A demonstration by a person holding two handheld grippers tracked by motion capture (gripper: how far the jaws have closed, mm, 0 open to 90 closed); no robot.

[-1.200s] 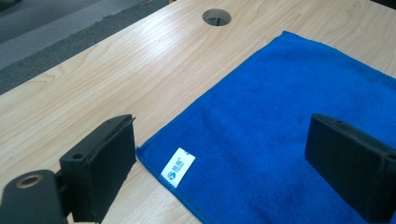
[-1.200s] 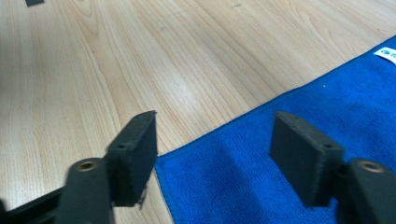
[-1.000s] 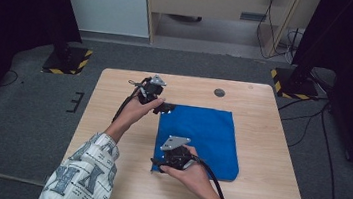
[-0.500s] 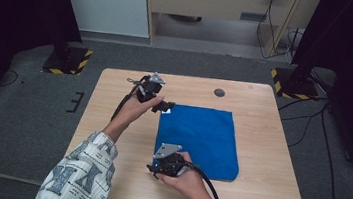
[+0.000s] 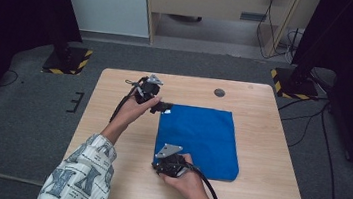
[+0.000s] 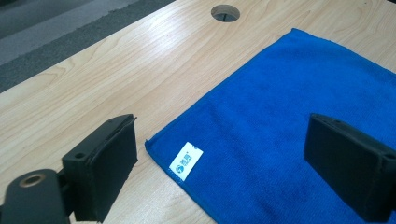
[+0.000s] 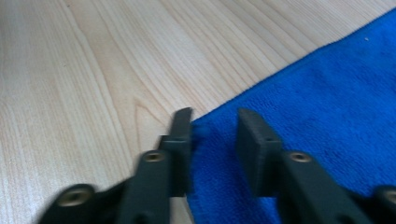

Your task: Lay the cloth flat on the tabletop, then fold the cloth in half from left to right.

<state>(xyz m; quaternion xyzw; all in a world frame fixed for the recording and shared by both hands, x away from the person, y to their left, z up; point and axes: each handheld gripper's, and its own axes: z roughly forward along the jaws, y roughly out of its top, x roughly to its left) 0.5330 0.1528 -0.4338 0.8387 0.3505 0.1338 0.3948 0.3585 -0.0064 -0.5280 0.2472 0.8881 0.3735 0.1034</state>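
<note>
Blue cloth (image 7: 299, 121) corner lies between my right gripper (image 7: 212, 128)'s narrowed, just-closing jaws, not yet pinched; my left gripper (image 6: 224, 154) gapes wide over the far corner.

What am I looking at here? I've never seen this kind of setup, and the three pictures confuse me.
A person sits at a wooden table and holds a hand tool with a two-jawed claw in each hand. The high view looks down from above; the other two come from cameras riding on each claw. A blue cloth lies flat on the table. The left claw hovers wide open at the cloth's far corner, by its white label. The right claw sits at the near corner; its jaws have just been closing, with the cloth's edge between them, not yet pinched.
</note>
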